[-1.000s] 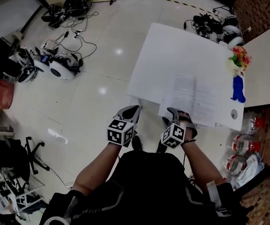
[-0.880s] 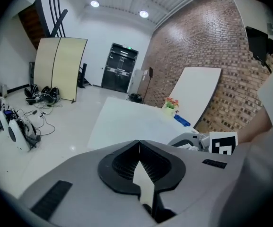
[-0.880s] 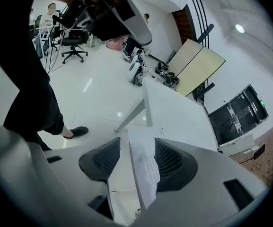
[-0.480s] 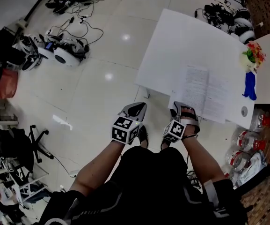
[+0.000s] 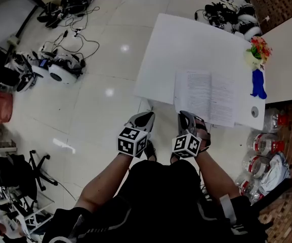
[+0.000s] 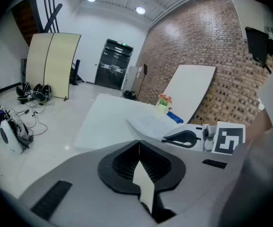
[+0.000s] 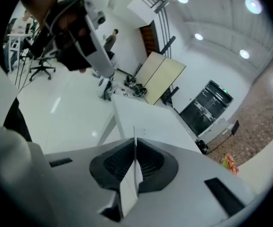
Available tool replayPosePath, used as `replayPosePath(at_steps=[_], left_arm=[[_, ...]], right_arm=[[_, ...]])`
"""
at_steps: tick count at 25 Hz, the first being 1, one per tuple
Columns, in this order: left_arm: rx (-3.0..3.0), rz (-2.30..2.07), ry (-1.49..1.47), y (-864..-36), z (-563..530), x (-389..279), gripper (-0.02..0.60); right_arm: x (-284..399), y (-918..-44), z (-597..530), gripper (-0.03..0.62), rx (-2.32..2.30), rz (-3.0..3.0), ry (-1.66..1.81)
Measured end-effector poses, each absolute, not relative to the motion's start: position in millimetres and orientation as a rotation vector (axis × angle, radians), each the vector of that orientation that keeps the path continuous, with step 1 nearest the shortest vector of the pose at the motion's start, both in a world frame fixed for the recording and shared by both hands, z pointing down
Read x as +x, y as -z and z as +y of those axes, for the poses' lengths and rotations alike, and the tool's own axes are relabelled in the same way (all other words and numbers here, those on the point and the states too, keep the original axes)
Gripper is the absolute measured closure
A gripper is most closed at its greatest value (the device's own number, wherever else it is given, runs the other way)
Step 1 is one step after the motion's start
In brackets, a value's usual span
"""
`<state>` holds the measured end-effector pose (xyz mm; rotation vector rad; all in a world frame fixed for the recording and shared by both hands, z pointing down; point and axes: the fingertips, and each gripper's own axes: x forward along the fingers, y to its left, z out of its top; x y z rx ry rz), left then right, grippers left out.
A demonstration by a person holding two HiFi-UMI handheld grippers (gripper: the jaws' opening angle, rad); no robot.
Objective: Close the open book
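The open book lies flat with both pages up on the near right part of the white table. My right gripper hangs at the table's near edge by the book's near left corner. In the right gripper view its jaws are closing; they meet in a line with nothing between them. My left gripper is left of it over the floor, off the table, shut and empty. The left gripper view shows the book ahead and the right gripper beside it.
A flower pot, a blue object and a small round thing line the table's right edge. Plastic bottles stand on the floor at the right. Cables and devices lie on the floor at the left.
The right gripper's jaws have come together and it has drawn back slightly from the book's near edge. The left gripper has hardly moved. The book still lies open.
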<state>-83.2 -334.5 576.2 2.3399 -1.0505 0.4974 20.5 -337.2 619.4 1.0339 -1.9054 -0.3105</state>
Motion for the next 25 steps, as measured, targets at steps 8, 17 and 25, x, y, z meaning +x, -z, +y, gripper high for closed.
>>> replayPosePath(at_steps=[8,17,25], left_arm=[[2.484,-0.867,-0.562,-557,-338,-9,0.577],[2.577,-0.688,-0.597,-548,-320,85,0.577],[2.575,-0.621,-0.697,-565,-305,126,0.577]], right_arm=[[93,-543,-326,0.58,1.458,-1.967,0.212],[254,-556,-300,0.58,2.05,-1.88,-0.413],[324,-635,-285,0.579,2.202,-1.791,-0.936]])
